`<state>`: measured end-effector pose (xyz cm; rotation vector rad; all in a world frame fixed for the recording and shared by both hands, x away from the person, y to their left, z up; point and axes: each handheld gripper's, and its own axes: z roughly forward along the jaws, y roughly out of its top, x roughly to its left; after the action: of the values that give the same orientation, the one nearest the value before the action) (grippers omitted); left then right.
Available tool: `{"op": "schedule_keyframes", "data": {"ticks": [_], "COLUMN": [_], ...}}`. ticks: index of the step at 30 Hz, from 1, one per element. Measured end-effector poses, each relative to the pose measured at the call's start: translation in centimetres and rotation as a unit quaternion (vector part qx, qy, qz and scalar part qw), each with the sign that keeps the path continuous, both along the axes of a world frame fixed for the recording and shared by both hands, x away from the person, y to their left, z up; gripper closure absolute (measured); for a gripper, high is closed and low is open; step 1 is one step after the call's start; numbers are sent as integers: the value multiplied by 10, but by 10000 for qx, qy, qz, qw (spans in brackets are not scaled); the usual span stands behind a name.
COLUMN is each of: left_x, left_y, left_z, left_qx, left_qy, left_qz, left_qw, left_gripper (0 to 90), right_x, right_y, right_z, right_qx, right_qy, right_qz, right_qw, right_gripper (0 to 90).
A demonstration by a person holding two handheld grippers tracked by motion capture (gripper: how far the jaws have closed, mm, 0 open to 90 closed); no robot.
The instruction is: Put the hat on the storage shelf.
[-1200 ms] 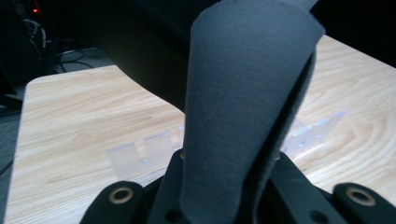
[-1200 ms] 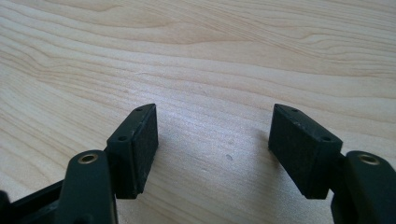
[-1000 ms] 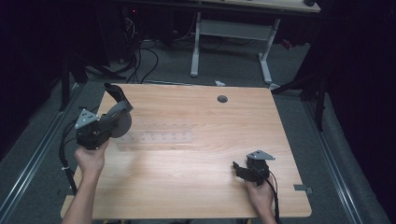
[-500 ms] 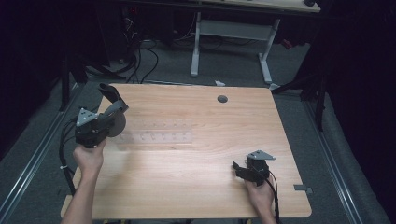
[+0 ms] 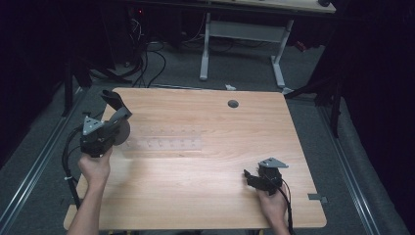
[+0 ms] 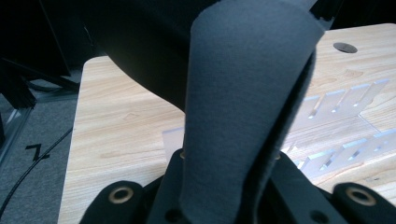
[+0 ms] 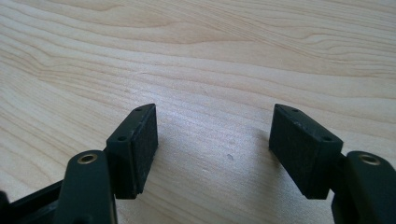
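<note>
The left gripper point(image 5: 115, 128) clamps a round dark-grey felt disc point(image 6: 243, 107); keep it upright, lowering into the clear slotted acrylic rack point(image 5: 166, 143) just beyond. The right gripper point(image 7: 215, 151) rests wide, empty.

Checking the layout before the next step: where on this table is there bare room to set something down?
Bare wood runs between the clear slotted acrylic rack and the open right gripper, and along the far edge around the round grommet hole. The left side is crowded: the left gripper, shut on a grey felt disc, hangs beside the rack.
</note>
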<state>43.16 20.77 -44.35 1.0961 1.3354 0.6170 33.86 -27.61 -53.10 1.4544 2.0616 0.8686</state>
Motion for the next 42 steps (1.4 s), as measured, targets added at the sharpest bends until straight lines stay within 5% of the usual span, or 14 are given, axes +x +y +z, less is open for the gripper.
{"op": "schedule_keyframes", "data": {"ticks": [24, 35, 39, 42], "left_x": [7, 6, 4, -3], "left_y": [1, 7, 16, 19], "left_z": [-28, -28, -21, -17], "left_qx": [-183, -279, -455, -588], "left_qy": [307, 414, 460, 436], "left_qz": [-6, -6, 88, 48], "left_qw": [9994, 9988, 9979, 9973], "left_gripper": [840, 648, 413, 369], "right_x": [0, 0, 0, 0], "right_y": [0, 0, 0, 0], "right_z": [0, 0, 0, 0], "right_qx": [7, 6, 12, 8], "right_qy": [7, 6, 9, 7], "right_qz": [-3, 4, 12, 22], "right_qw": [10000, 10000, 10000, 10000], "right_gripper": [327, 326, 321, 318]}}
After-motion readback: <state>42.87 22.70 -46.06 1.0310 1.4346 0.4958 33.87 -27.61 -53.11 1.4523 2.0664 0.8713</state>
